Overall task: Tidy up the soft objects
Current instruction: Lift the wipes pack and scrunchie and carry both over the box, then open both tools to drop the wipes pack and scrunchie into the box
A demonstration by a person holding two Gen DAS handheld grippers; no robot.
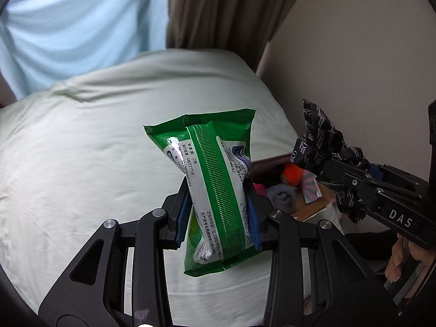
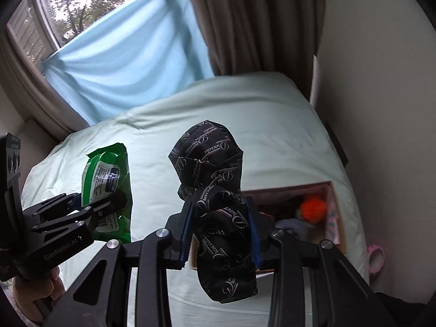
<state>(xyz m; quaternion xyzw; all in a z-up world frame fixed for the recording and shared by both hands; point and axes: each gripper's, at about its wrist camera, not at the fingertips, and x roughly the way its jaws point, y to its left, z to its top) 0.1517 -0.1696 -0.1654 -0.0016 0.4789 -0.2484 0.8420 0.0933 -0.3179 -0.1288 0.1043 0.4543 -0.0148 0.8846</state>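
My left gripper (image 1: 218, 212) is shut on a green wet-wipes pack (image 1: 209, 179), held upright above the bed; it also shows in the right wrist view (image 2: 109, 182). My right gripper (image 2: 220, 229) is shut on a black cloth with white script print (image 2: 215, 190), held above the near edge of an open cardboard box (image 2: 331, 190). The cloth also shows in the left wrist view (image 1: 318, 141). The box holds an orange pompom (image 2: 313, 208), a grey soft item (image 2: 291, 224) and other soft things, partly hidden.
A pale green bedsheet (image 1: 95, 163) covers the bed. A blue cloth (image 2: 130, 51) hangs over the window and brown curtains (image 2: 259, 21) hang behind. A wall (image 2: 381, 81) runs along the right. A pink object (image 2: 377, 257) lies beside the bed.
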